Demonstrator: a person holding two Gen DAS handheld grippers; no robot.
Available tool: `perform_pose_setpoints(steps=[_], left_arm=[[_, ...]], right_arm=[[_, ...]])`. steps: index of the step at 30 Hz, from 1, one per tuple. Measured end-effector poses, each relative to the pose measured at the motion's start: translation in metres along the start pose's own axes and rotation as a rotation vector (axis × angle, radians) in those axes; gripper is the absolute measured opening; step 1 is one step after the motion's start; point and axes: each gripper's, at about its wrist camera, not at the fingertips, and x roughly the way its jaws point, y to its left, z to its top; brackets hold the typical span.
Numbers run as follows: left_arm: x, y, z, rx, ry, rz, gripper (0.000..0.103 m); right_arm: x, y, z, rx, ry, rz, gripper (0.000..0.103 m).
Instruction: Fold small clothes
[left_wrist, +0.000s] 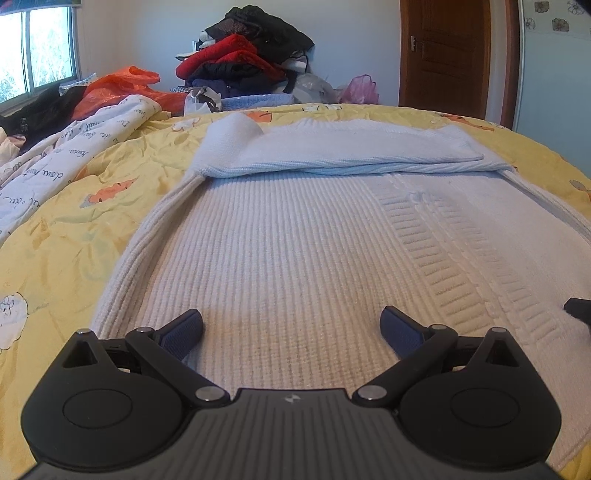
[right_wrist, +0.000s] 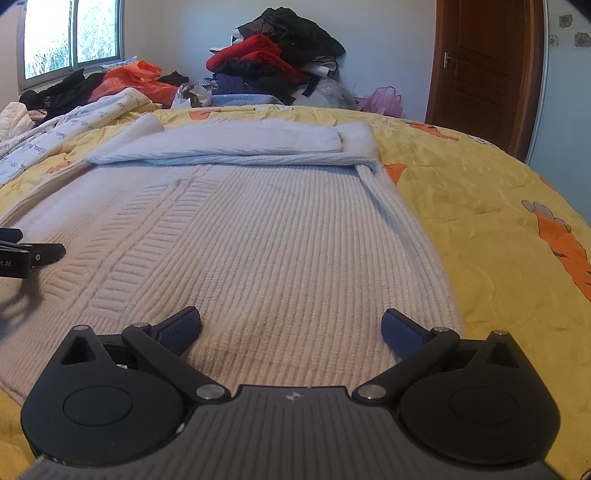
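Note:
A white ribbed knit sweater lies flat on the yellow quilt, its sleeves folded across the far end. My left gripper is open and empty, low over the sweater's near left part. My right gripper is open and empty, low over the sweater's near right part, by its right edge. Each gripper shows at the other view's edge: the right one at the right edge of the left wrist view, the left one at the left edge of the right wrist view.
A pile of red, black and dark clothes stands beyond the bed's far edge. An orange plastic bag and a white printed blanket lie at the far left. A brown door is at the right.

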Motion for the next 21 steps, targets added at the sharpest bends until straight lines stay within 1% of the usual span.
perform_pose_setpoints(steps=[4, 9, 10, 14, 16, 17, 18, 20, 21], left_arm=[[-0.011, 0.002, -0.004, 0.005, 0.020, 0.000, 0.103], [-0.039, 0.016, -0.019, 0.028, 0.037, -0.057, 0.103], [-0.046, 0.021, -0.022, 0.028, 0.035, -0.054, 0.103], [-0.056, 0.040, -0.029, 0.018, 0.043, 0.015, 0.103], [-0.055, 0.049, -0.033, 0.002, 0.049, 0.040, 0.103], [-0.053, 0.054, -0.033, -0.014, 0.057, 0.041, 0.103], [-0.053, 0.060, -0.033, -0.044, 0.062, 0.027, 0.103], [-0.053, 0.068, -0.031, -0.105, 0.076, 0.018, 0.103], [-0.054, 0.072, -0.031, -0.128, 0.078, 0.017, 0.103]], right_arm=[[-0.008, -0.001, -0.004, -0.014, -0.001, 0.003, 0.101], [-0.033, -0.007, -0.021, -0.036, 0.008, 0.033, 0.102], [-0.037, -0.008, -0.024, -0.056, 0.022, 0.048, 0.103], [-0.057, -0.009, -0.022, -0.130, 0.032, 0.092, 0.103], [-0.063, -0.015, -0.017, -0.137, 0.018, 0.085, 0.103], [-0.064, -0.020, -0.014, -0.133, 0.012, 0.075, 0.103], [-0.064, -0.027, -0.011, -0.120, 0.011, 0.066, 0.103], [-0.060, -0.046, -0.007, -0.055, 0.038, 0.055, 0.103], [-0.058, -0.056, -0.006, -0.014, 0.059, 0.059, 0.100]])
